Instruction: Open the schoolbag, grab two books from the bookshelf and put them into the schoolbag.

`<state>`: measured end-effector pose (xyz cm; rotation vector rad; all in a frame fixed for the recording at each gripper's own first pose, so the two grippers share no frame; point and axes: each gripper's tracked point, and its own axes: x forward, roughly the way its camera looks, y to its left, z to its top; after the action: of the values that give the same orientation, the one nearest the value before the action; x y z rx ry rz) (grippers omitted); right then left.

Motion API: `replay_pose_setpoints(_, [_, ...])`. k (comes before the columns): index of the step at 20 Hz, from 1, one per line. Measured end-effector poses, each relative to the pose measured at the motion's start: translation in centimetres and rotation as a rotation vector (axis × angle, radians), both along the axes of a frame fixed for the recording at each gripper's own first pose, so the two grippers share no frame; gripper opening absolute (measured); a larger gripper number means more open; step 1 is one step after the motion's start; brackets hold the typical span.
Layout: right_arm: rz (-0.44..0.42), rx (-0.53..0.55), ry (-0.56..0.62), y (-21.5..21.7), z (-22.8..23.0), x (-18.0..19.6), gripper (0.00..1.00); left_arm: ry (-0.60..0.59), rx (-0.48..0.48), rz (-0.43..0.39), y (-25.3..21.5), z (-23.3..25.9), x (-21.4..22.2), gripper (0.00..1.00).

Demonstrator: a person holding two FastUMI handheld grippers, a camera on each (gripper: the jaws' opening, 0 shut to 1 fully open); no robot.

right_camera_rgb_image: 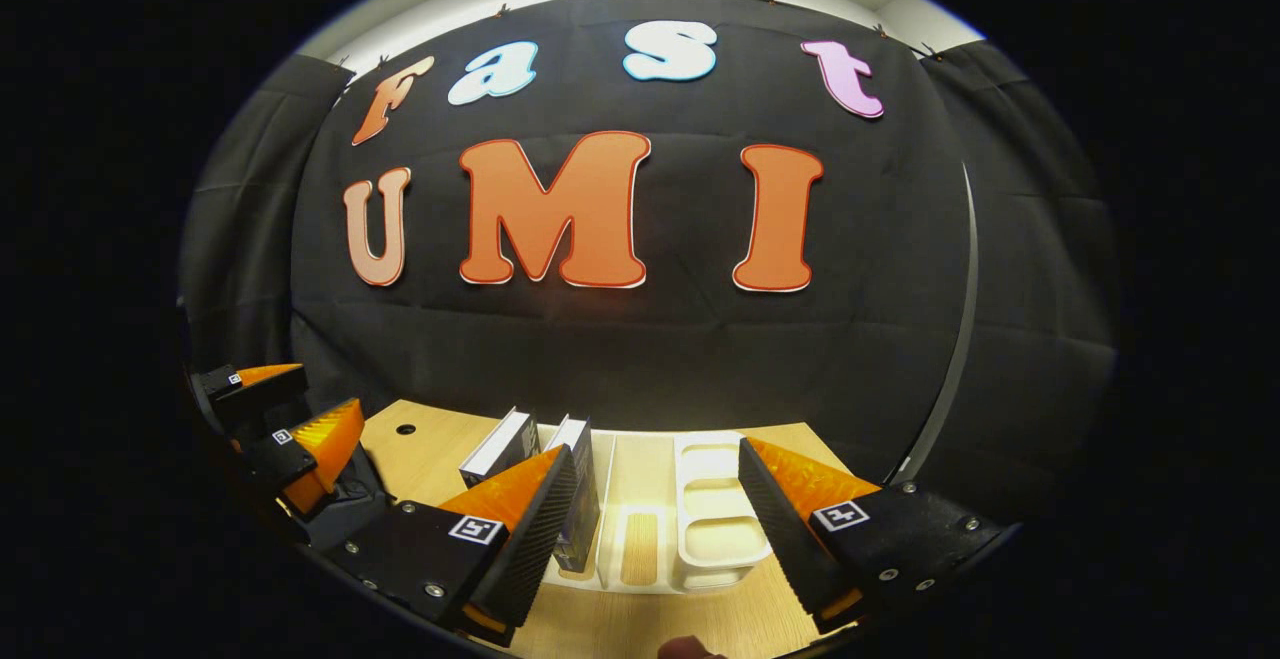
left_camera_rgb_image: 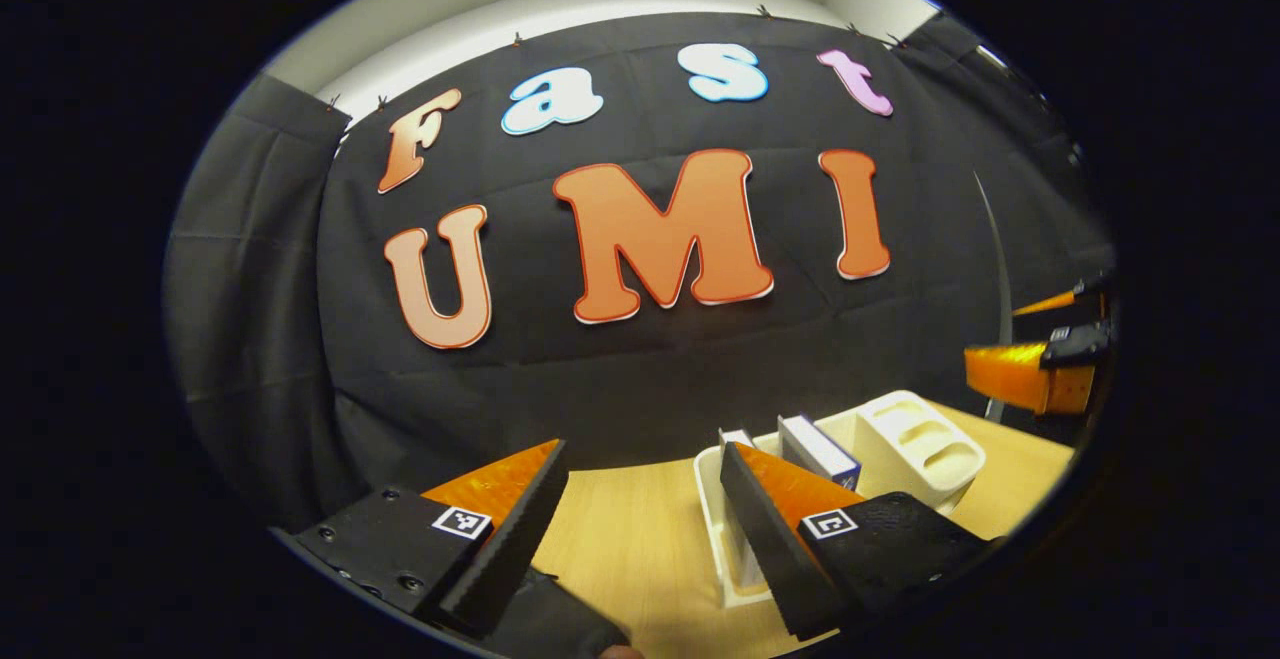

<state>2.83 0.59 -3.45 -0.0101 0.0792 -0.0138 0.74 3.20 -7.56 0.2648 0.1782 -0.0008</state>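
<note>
Two books (right_camera_rgb_image: 545, 459) upright in white bookshelf (right_camera_rgb_image: 700, 539) — spines up, both tools (left_camera_rgb_image: 640, 529) (right_camera_rgb_image: 655, 529) wide, empty.

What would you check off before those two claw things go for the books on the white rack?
1. Left gripper open: ok.
2. Right gripper open: ok.
3. Both empty: ok.
4. Two books standing in the white rack: ok, leaning a little.
5. Right gripper lined up with the books: not ok, they sit off to one side.
6. Schoolbag open: cannot tell.
</note>
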Motion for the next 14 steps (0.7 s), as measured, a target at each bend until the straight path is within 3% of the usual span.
replay_pose_setpoints(7, [0.061,-0.043,0.048,-0.6,-2.8,1.7,0.97,0.210,0.392,0.022,4.4,-10.9,-3.9,0.98])
replay_pose_setpoints(10, [0.081,-0.056,0.067,-1.0,-4.0,2.3,0.97,0.287,0.572,-0.005,5.5,-15.6,-6.0,0.98])
replay_pose_setpoints(14, [0.100,-0.050,0.090,-1.2,-4.9,2.7,0.97,0.446,0.685,0.014,8.6,-23.2,-11.0,0.98])
